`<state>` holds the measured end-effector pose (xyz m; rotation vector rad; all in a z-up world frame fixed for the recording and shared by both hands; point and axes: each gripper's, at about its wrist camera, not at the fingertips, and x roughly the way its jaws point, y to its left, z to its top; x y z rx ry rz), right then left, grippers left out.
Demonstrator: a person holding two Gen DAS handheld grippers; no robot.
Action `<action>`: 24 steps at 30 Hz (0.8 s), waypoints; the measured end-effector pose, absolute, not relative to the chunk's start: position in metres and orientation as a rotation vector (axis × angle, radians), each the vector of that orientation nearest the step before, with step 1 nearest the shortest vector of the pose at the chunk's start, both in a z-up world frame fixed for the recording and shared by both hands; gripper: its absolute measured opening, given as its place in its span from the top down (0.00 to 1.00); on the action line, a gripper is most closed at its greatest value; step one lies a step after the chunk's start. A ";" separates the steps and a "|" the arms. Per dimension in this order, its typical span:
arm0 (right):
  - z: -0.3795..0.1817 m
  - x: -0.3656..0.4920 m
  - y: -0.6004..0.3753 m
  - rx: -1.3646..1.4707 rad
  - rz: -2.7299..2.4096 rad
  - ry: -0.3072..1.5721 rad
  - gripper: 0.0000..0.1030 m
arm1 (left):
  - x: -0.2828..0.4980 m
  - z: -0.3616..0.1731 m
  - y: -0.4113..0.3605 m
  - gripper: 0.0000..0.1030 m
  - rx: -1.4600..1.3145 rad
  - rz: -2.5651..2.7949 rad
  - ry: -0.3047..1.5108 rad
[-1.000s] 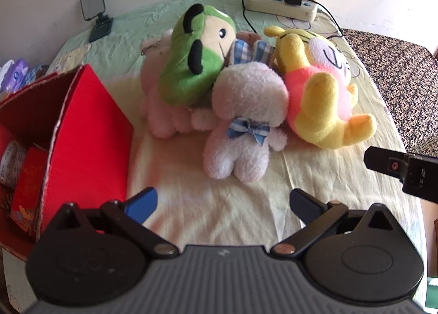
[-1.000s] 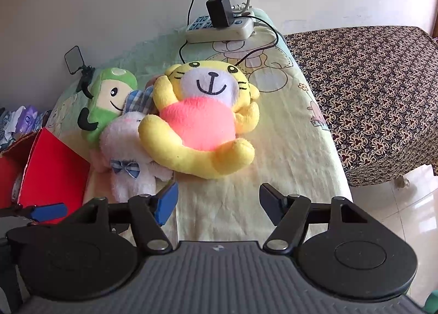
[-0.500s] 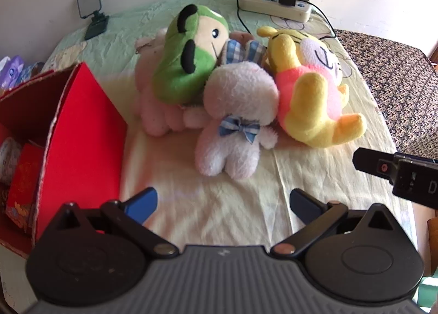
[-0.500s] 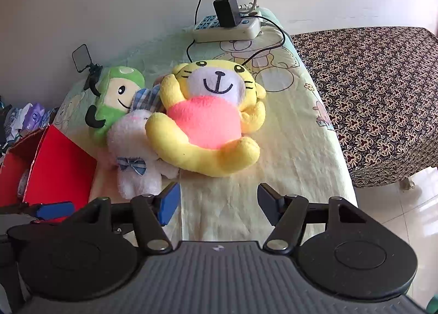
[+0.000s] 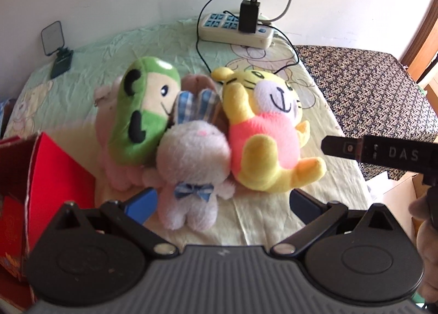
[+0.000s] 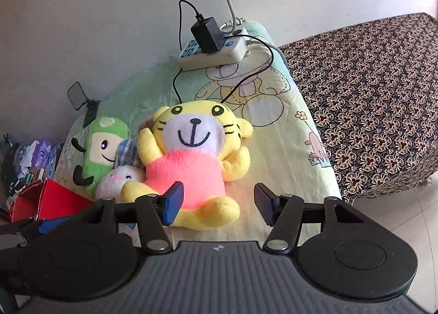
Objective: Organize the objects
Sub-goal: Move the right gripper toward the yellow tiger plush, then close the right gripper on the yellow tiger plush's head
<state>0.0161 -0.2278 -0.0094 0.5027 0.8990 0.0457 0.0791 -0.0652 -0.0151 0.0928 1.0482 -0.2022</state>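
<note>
Several plush toys lie huddled on the pale green sheet. A white bunny with a blue bow is nearest my left gripper, which is open with the bunny's legs between its fingers. A green plush lies to its left on a pink plush. A yellow tiger in pink lies before my right gripper, which is open over its legs. The tiger also shows in the left wrist view, where the right gripper's finger enters from the right.
An open red cardboard box stands at the left with red packets inside. A white power strip with a black charger and cables lies at the back. A small clip mirror stands back left. A brown patterned surface lies on the right.
Both grippers have moved forward and lower toward the toys. The bunny now sits between the left fingers and the tiger's legs between the right fingers. The toys have not moved.
</note>
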 end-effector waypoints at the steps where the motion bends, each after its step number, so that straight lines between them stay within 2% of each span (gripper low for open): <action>1: -0.012 0.019 -0.230 0.518 0.046 0.907 0.41 | 0.081 -0.016 -0.067 0.01 0.093 -0.202 1.052; 21: -0.057 0.059 -0.232 0.638 0.135 0.951 0.39 | 0.099 -0.036 -0.087 0.02 0.044 -0.311 1.060; 24: -0.063 0.065 -0.234 0.685 0.139 0.947 0.35 | 0.101 -0.035 -0.088 0.03 0.056 -0.315 1.031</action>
